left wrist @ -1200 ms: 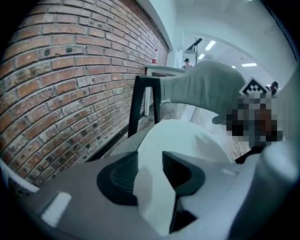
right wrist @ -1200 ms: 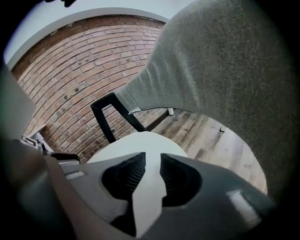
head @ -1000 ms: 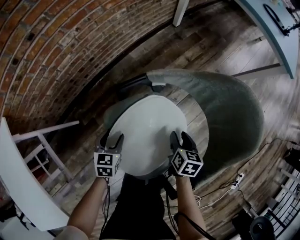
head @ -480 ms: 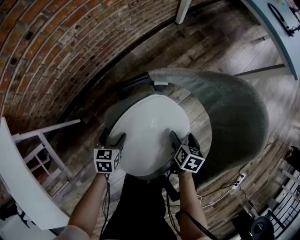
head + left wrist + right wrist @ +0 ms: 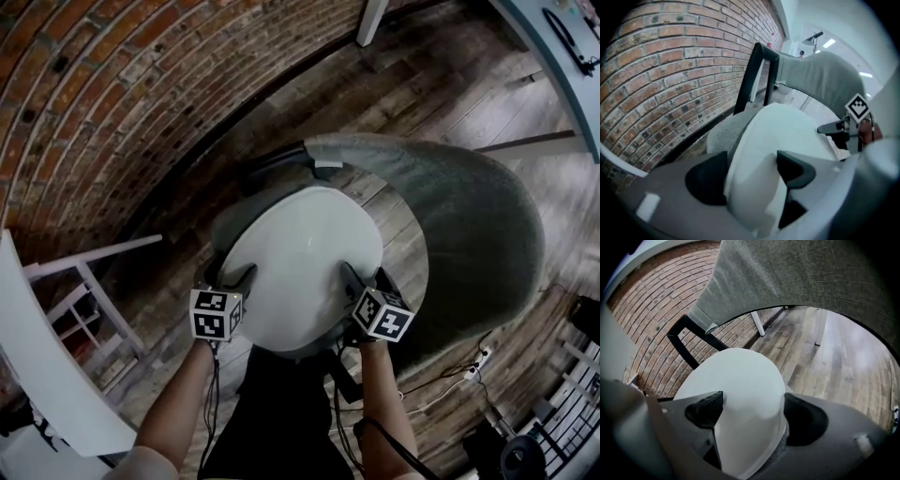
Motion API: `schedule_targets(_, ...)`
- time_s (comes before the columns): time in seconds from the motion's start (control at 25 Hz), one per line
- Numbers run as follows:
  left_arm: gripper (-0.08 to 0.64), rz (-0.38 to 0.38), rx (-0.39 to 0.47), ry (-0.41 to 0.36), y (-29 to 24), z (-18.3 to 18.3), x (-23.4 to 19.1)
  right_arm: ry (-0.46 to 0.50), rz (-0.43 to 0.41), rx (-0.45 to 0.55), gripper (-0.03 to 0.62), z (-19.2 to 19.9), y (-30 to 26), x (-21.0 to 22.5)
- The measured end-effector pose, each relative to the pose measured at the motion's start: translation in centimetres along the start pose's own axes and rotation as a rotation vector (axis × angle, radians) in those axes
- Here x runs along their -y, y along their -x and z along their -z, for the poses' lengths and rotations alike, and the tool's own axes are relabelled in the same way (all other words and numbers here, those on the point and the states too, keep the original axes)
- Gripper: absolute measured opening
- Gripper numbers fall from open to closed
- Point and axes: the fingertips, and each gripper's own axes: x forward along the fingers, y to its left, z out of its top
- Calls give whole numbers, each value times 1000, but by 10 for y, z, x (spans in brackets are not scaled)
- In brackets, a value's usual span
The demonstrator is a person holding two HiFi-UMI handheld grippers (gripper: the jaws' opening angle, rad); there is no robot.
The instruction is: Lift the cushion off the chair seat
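Note:
A round white cushion (image 5: pixel 300 258) lies on the grey seat (image 5: pixel 719 136) of a chair with a tall grey backrest (image 5: pixel 469 225). My left gripper (image 5: pixel 228 278) is at the cushion's near-left rim and my right gripper (image 5: pixel 367 281) at its near-right rim. Both sets of jaws have just been opening and now stand wide. In the left gripper view the cushion's (image 5: pixel 783 131) edge sits between the left gripper's (image 5: pixel 751 176) dark pads. In the right gripper view the cushion (image 5: pixel 740 376) fills the gap of the right gripper (image 5: pixel 752 413), below the backrest (image 5: pixel 787 273).
A brick wall (image 5: pixel 94 84) runs close behind the chair. A white table (image 5: pixel 37 356) and a white frame (image 5: pixel 89 272) stand to the left. A power strip with cables (image 5: pixel 478 361) lies on the wood floor at right. A pale blue tabletop (image 5: pixel 553 66) is at the upper right.
Both grippers have sunk a little toward the seat and their jaws have spread wider around the cushion's rim. The cushion has kept its place on the chair.

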Motion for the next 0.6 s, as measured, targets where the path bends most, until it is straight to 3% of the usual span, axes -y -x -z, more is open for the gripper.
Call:
schedule_targets(0.24, 272, 43, -25, -9, 0, 3, 11, 34, -18, 6, 402, -1, 0, -15)
schedule_targets(0.36, 245, 53, -34, -18, 2, 4, 15, 34, 7, 12, 279, -2, 4, -10)
schedule_targets(0.52, 190, 41, -37, -85, 4, 2, 22, 40, 29, 11, 218, -3, 7, -7)
schedule_targets(0.6, 172, 35, -29, -97, 6, 1, 23, 41, 36, 21, 159, -5, 11, -7)
